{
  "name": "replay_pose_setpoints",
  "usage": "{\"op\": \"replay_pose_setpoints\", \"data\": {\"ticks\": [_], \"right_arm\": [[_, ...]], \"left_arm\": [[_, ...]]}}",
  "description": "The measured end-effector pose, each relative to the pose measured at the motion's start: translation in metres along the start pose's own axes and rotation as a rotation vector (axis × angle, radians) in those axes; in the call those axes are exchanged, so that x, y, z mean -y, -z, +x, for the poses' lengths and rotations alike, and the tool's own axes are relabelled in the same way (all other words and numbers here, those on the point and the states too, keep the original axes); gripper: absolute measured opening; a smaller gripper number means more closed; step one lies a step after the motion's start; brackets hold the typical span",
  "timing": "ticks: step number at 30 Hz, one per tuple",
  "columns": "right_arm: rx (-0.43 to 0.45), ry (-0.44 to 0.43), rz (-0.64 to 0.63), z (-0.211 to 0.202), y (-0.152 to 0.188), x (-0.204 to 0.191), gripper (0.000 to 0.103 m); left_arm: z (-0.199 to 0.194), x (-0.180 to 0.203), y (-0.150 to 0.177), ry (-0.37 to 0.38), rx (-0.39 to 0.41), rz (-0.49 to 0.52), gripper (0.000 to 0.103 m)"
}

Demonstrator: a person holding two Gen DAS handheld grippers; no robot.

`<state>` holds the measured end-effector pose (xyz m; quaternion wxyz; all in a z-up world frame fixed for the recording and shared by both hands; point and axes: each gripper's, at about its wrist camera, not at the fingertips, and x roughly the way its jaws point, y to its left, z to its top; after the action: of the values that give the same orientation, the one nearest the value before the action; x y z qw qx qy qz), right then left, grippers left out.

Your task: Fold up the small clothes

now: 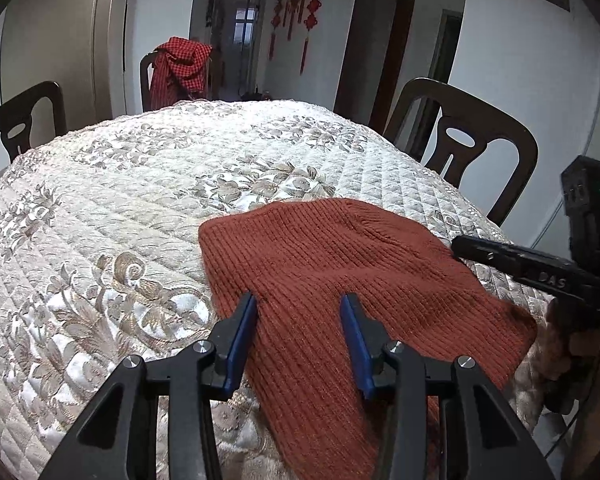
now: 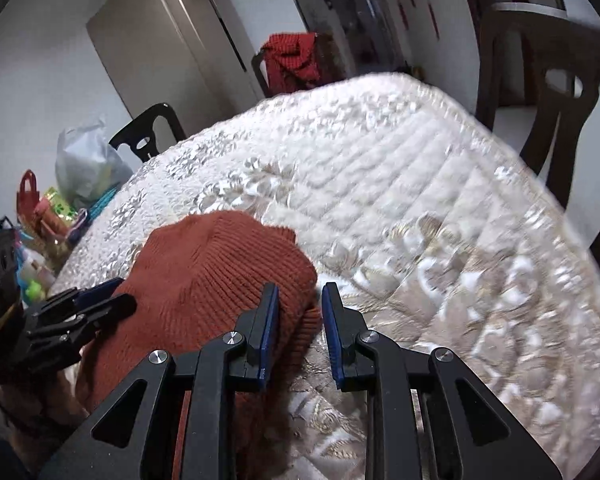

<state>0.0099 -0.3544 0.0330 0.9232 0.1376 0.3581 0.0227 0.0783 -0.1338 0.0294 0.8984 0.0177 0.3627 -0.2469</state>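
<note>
A rust-orange ribbed knit garment [image 1: 340,276] lies flat on the quilted floral table cover [image 1: 140,184], near the front right edge. My left gripper [image 1: 299,304] is open, its blue-padded fingers hovering over the garment's near left part. My right gripper [image 2: 299,294] is open at the garment's right edge [image 2: 220,272], with a fold of knit between its jaws. The right gripper also shows at the far right of the left wrist view [image 1: 456,245]. The left gripper shows at the left of the right wrist view [image 2: 116,296].
Dark wooden chairs stand around the table [image 1: 460,136] [image 1: 24,120]. One far chair holds a red checked cloth [image 1: 180,68]. Bags and clutter [image 2: 72,184] sit beside the table's left side. A tall cabinet [image 2: 168,48] stands behind.
</note>
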Motion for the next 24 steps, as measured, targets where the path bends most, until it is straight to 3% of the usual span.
{"op": "replay_pose_setpoints", "data": {"ticks": [5,8,15,24], "right_arm": [[0.062,-0.063,-0.048,-0.03,0.004,-0.02,0.023],[0.051,-0.117,-0.086,-0.038,0.014,-0.035,0.023],[-0.041,-0.031,-0.143,-0.021,0.038,-0.038,0.023],[-0.026,-0.051,-0.109,-0.02,0.04,-0.029,0.023]], "left_arm": [[-0.021,0.005,0.005,-0.009,0.033,0.0,0.046],[-0.03,0.007,0.011,-0.011,0.039,-0.001,0.046],[-0.025,0.006,0.027,0.004,0.014,-0.004,0.049],[-0.024,0.007,0.03,-0.001,0.029,-0.002,0.049]]}}
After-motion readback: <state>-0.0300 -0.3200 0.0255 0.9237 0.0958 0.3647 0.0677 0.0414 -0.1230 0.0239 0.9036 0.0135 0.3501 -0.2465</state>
